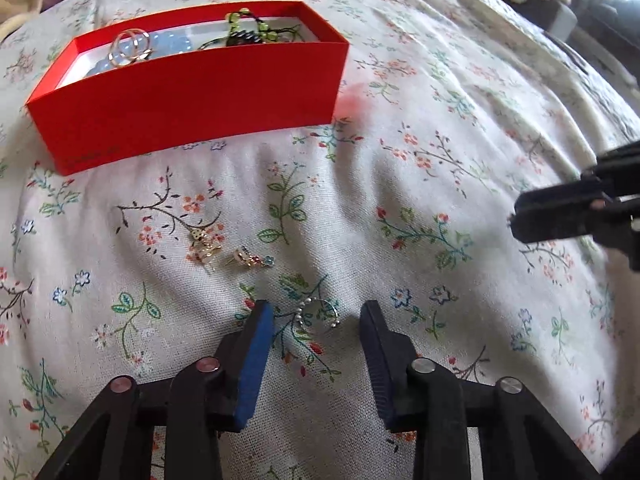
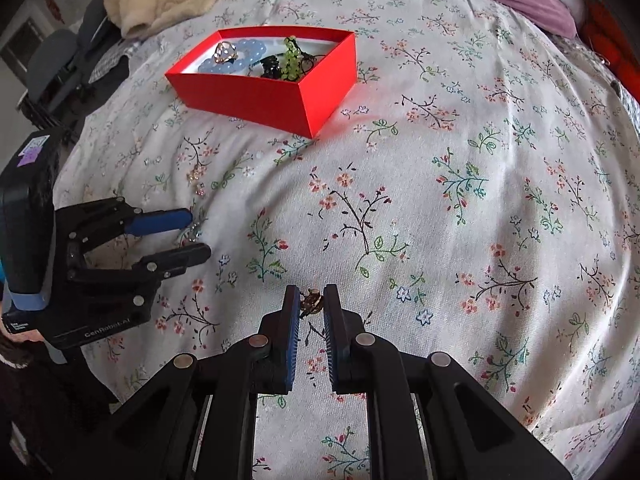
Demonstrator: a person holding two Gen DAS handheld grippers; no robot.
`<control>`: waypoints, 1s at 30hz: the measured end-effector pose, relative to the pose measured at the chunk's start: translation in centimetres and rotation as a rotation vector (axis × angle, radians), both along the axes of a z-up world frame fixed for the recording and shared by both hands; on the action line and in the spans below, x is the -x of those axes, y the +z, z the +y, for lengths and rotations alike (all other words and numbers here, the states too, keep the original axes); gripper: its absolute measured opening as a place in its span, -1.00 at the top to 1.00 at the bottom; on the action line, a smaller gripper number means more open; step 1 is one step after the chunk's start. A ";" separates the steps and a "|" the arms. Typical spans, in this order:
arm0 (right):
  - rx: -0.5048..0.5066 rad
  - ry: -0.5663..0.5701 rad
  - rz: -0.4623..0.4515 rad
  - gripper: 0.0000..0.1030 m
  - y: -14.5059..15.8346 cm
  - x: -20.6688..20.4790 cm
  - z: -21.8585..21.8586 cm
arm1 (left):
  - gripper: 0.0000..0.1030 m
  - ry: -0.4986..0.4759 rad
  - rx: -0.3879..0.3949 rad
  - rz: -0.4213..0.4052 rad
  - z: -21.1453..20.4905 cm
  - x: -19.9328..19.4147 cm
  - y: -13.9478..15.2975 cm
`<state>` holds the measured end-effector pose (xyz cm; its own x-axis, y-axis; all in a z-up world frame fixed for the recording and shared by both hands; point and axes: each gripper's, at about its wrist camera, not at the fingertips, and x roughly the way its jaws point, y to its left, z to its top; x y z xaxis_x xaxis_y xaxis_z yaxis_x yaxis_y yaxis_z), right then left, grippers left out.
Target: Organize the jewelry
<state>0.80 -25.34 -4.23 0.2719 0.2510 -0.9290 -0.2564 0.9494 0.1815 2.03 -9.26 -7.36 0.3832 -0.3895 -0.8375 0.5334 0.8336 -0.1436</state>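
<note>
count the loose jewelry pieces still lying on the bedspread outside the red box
3: a silver open ring between the left claw's fingers, and two small gold earrings just beyond it. Tiny pieces could be lost in the floral print.
</note>
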 end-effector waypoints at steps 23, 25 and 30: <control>0.001 -0.007 -0.020 0.76 0.8 -0.1 0.0 | 0.94 -0.046 -0.029 -0.108 0.2 1.8 2.5; -0.002 -0.005 -0.024 0.76 1.0 -0.1 0.1 | 0.94 -0.052 -0.039 -0.104 0.1 1.8 2.3; -0.005 0.005 -0.023 0.76 1.1 -0.1 0.3 | 0.35 -0.088 -0.084 -0.072 -0.3 1.9 1.3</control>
<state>0.89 -25.00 -3.17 0.2914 0.2571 -0.9214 -0.2656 0.9471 0.1803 0.08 -9.54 -6.06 0.4114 -0.3534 -0.8401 0.6112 0.7908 -0.0334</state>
